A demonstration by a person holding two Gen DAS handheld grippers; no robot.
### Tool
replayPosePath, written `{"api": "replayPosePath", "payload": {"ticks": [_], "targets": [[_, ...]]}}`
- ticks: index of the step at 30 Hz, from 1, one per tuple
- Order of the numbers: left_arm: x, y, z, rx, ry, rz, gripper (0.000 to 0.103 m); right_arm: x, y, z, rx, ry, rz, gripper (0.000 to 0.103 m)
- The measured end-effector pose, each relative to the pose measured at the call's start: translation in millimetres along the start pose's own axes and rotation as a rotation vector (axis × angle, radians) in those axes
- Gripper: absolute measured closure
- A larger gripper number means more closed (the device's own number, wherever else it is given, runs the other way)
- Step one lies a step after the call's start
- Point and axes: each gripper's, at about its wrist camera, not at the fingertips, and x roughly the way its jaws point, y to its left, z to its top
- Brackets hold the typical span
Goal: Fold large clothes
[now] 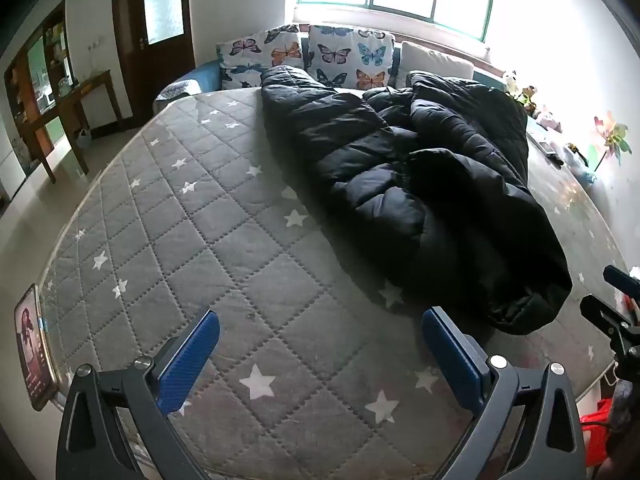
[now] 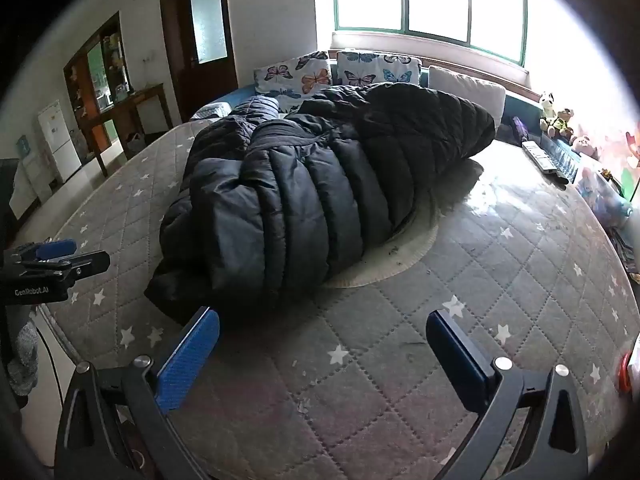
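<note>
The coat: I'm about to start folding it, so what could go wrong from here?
1. The coat is puffy and slick-looking, lying in a bunched heap; folds may spring back or slip from the open right gripper.
2. A phone sits at the mattress edge beside the open left gripper; a sweep could knock it off.

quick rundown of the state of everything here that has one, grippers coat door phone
left gripper: open, empty, above the mattress
right gripper: open, empty, near the coat's closest end
black puffer coat: bunched in a loose heap on the mattress, not folded flat
door: shut
phone: screen lit, propped at the mattress edge
</note>
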Motion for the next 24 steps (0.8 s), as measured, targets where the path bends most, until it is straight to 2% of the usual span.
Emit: {"api": "replayPosePath", "payload": {"ticks": [4,5,10,24], "targets": [[2.5,0.4,-0.2,0.004,0.025,-0.036,0.000,4.5,2.8,5.6,0.007,0.019,0.004,0.000],[-3.3,-7.1,-1.4,0.030,-0.001,-0.019,0.000,6.0,4.0,7.4,0.009,0.021,0.006,0.000],[-1.5,-18.6,-3.0,0.069,0.006,-0.024,0.000,6.1,0.1,3.0,0.019,-0.002,0.019,0.000],[0.6,-22.2,0.2,0.073,0.026,-0.042,0.000,7.6,-0.7,0.5,0.023,0.005,0.027,0.000]]}}
